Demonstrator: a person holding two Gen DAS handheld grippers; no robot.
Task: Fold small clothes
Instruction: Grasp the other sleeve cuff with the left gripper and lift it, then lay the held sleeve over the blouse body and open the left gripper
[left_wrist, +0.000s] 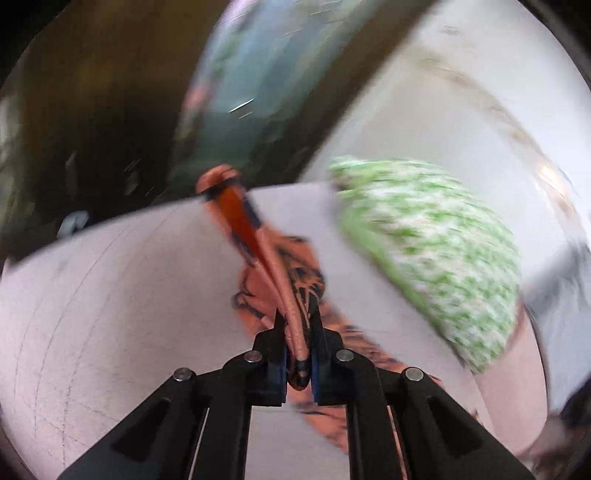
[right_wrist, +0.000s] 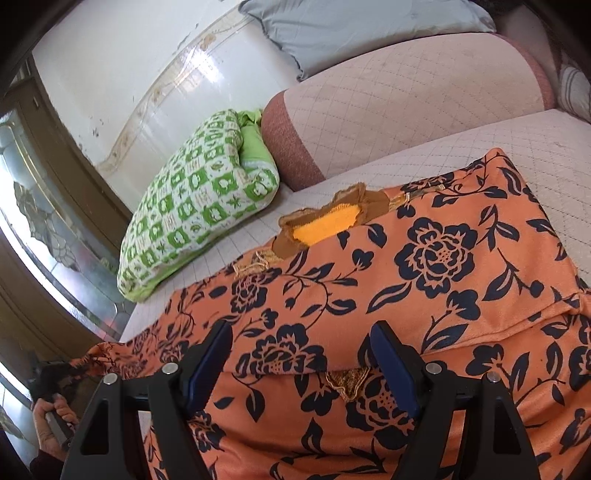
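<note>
An orange garment with a dark floral print (right_wrist: 424, 258) lies spread on the quilted pale bed cover (right_wrist: 524, 147). A yellow and brown patch (right_wrist: 325, 221) shows at its far edge. My right gripper (right_wrist: 301, 332) hovers over the near part of the cloth with its blue pads wide apart, open, and nothing pinched. In the blurred left wrist view, my left gripper (left_wrist: 297, 317) is shut on a bunched edge of the same garment (left_wrist: 258, 236), which stretches away from the jaws, lifted off the bed cover (left_wrist: 110, 295).
A green and white checked pillow (right_wrist: 199, 206) (left_wrist: 424, 240) lies at the bed's far left by the wall. A quilted bolster (right_wrist: 406, 103) and a grey pillow (right_wrist: 351, 29) sit behind the garment. A wooden glazed door (right_wrist: 55, 221) stands left. A hand (right_wrist: 48, 413) shows at lower left.
</note>
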